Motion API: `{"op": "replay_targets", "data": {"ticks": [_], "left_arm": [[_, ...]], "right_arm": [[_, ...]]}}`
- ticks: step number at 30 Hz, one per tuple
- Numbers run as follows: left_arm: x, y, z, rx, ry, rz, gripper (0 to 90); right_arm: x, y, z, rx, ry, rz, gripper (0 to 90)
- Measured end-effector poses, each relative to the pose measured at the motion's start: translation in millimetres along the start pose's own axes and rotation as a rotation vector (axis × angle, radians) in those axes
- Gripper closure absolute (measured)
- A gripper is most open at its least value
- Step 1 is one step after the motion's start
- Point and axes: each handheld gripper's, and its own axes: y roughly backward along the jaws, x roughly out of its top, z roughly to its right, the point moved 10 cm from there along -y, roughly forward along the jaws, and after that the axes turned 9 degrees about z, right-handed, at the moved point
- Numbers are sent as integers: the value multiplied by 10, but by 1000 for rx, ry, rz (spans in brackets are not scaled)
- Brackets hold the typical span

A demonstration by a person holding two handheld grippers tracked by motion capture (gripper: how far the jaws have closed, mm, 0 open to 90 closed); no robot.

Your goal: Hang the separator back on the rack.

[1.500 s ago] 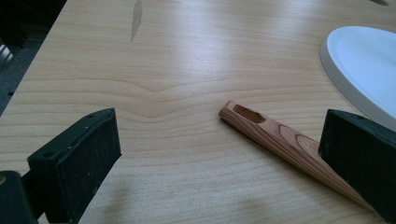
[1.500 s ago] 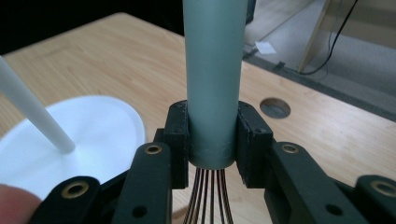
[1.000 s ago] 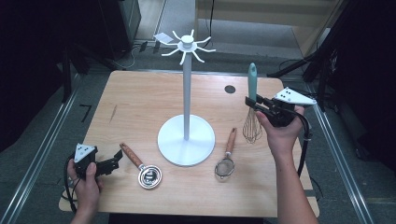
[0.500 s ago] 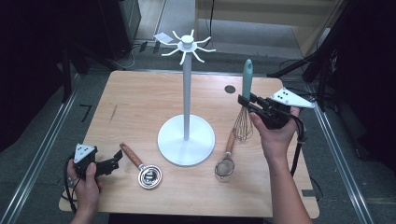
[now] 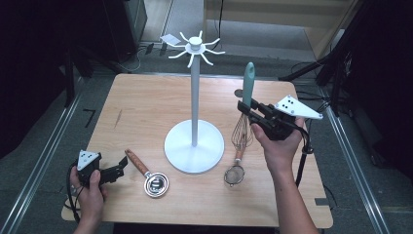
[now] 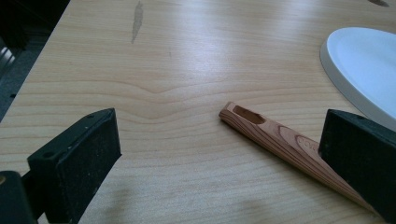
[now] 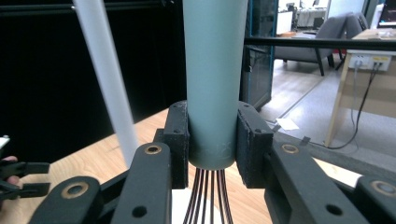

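At the left of the high view, the left gripper (image 5: 118,168) rests low on the wooden table (image 5: 141,112), jaws spread wide with nothing between them. In the left gripper view, the wooden handle (image 6: 285,142) of a small strainer (image 5: 156,184) lies on the tabletop just beside 1 jaw, slanting away from it. Near the middle stands a white rack (image 5: 194,97), a thin pole on a round base with short hooks at its top. A second strainer (image 5: 234,174) lies flat to the right of that base.

Farther right, the right gripper (image 5: 249,111) is clamped on the whisk (image 5: 247,92). Its long axis runs upright, handle pointing up and wire loops hanging down, clear of the table. The right gripper view shows both pads pressed against the lower end of the handle (image 7: 215,79), the dark wires (image 7: 208,196) dropping out just below.

The table is pale wood with visible grain and a dark smudge. Around it lie dark floor, metal rails and cables.

The whisk has a smooth teal handle, slightly tapered, and thin dark wires.
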Motion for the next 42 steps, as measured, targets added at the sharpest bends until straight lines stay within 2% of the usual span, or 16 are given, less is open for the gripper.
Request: {"op": "replay_targets", "data": {"ticks": [1, 5, 8, 9, 11, 12, 18, 25, 26, 32, 42], "left_arm": [[1, -2, 1, -1, 1, 3, 0], [2, 0, 0, -2, 2, 3, 0], [2, 0, 0, -2, 2, 3, 0], [2, 0, 0, -1, 2, 3, 0], [2, 0, 0, -3, 2, 4, 0], [2, 0, 0, -2, 3, 3, 0], [2, -1, 0, -3, 3, 4, 0], [2, -1, 1, -3, 3, 3, 0], [2, -1, 1, -3, 2, 4, 0], [2, 1, 0, -1, 2, 3, 0], [2, 1, -3, 0, 3, 4, 0]], "right_arm": [[0, 0, 0, 0, 0, 0, 708], [54, -13, -164, 34, 12, 11, 709], [69, -21, -228, 46, 12, 15, 709], [89, -26, -297, 61, 12, 20, 709], [96, -26, -321, 63, 7, 22, 709], [112, -30, -388, 83, 6, 23, 709], [148, -47, -525, 109, -7, 32, 709], [222, -58, -700, 127, 9, 45, 709], [249, -63, -748, 142, 6, 55, 709], [288, -89, -839, 154, -4, 50, 709], [310, -169, -914, 164, -12, 43, 709]]}}
